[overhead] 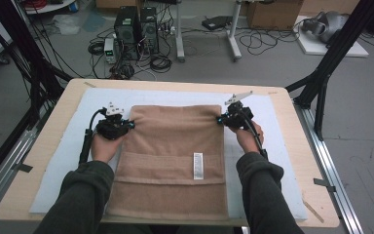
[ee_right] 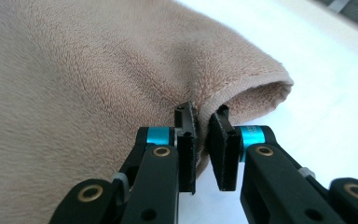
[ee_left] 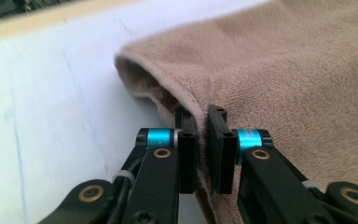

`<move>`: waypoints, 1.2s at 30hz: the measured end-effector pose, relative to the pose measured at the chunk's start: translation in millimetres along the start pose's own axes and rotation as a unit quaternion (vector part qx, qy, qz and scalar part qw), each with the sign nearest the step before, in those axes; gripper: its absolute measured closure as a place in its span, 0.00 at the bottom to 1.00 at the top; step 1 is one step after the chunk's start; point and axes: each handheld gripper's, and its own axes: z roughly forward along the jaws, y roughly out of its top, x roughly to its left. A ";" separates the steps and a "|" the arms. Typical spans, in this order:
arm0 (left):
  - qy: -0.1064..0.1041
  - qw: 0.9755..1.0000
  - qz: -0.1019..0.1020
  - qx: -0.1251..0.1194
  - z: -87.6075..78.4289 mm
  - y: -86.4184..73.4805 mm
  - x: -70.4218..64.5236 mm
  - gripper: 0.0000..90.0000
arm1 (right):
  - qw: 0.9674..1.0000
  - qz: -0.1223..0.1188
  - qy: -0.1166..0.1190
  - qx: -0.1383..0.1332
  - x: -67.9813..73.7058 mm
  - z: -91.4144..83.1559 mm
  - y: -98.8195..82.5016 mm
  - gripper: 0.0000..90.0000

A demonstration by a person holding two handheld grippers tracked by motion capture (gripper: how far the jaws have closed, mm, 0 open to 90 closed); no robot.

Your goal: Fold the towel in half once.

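- The pale wooden table (overhead: 53, 126) carries a light blue-white foam mat (overhead: 65, 146) that covers most of its top; only a wooden border shows along the edges.
- The left gripper (overhead: 126, 125), black with blue rings at the jaws, sits at the far left corner of the tan terry-cloth towel (overhead: 175, 146). Its jaws are pinched together on the hemmed edge there, with the cloth (ee_left: 261, 70) caught between the pads.
- The towel lies folded in the middle of the mat, its near edge close to the near edge of the table. A raised fold runs along its far edge.
- A small white care label (overhead: 198, 165) lies flat on the towel, right of its middle, toward the near side.
- The right gripper (overhead: 221, 119), of the same build, is at the far right corner of the towel. Its jaws are clamped on the hem, and the fabric (ee_right: 98, 70) bulges open just beside them.
- Nothing lies on the mat between the two hands apart from the towel.
- On the floor beyond the far edge stand two black computer towers (overhead: 136, 29) among loose cables.
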 end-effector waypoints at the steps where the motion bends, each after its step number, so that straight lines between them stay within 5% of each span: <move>1: 0.001 1.000 -0.001 -0.008 0.3 6.6 1.5 0.93 | 1.000 -0.004 -0.006 -0.004 -3.1 -3.2 5.0 0.91; 4: -0.004 1.000 -0.013 -0.009 5.3 15.4 6.1 0.92 | 1.000 -0.001 -0.014 -0.016 -12.4 -9.0 12.9 0.90; 7: -0.005 1.000 -0.016 0.026 12.4 7.3 8.5 0.77 | 0.999 0.030 -0.012 0.015 -19.1 1.9 2.9 0.66; 9: -0.011 0.999 -0.009 0.034 8.5 0.9 10.2 0.69 | 0.998 0.056 0.008 0.034 -21.9 5.4 -5.4 0.56; 12: -0.018 0.999 0.000 0.037 -4.6 -7.6 11.4 0.64 | 0.998 0.052 0.013 0.038 -16.9 -2.6 -6.1 0.49; 15: -0.027 0.999 0.005 0.035 -21.6 -17.5 8.4 0.61 | 1.000 0.025 0.001 0.004 -1.3 -21.2 -5.9 0.51; 19: -0.052 0.998 0.029 0.027 -45.0 -34.3 -6.6 0.60 | 0.999 -0.009 0.027 -0.015 28.7 -37.8 -14.9 0.52; 24: -0.094 0.993 0.064 0.035 -66.8 -59.8 -30.8 0.64 | 0.997 -0.041 0.060 -0.027 69.8 -48.6 -38.1 0.57; 31: -0.136 0.986 0.079 0.061 -73.5 -82.1 -34.6 0.72 | 0.991 -0.052 0.120 0.005 95.0 -38.6 -74.8 0.69; 34: -0.136 0.985 0.087 0.059 -71.0 -89.0 -35.2 0.71 | 0.990 -0.063 0.122 0.028 99.4 -30.3 -79.7 0.71; 36: -0.133 0.985 0.095 0.053 -71.5 -91.0 -36.8 0.79 | 0.990 -0.068 0.120 0.027 101.9 -27.6 -82.0 0.77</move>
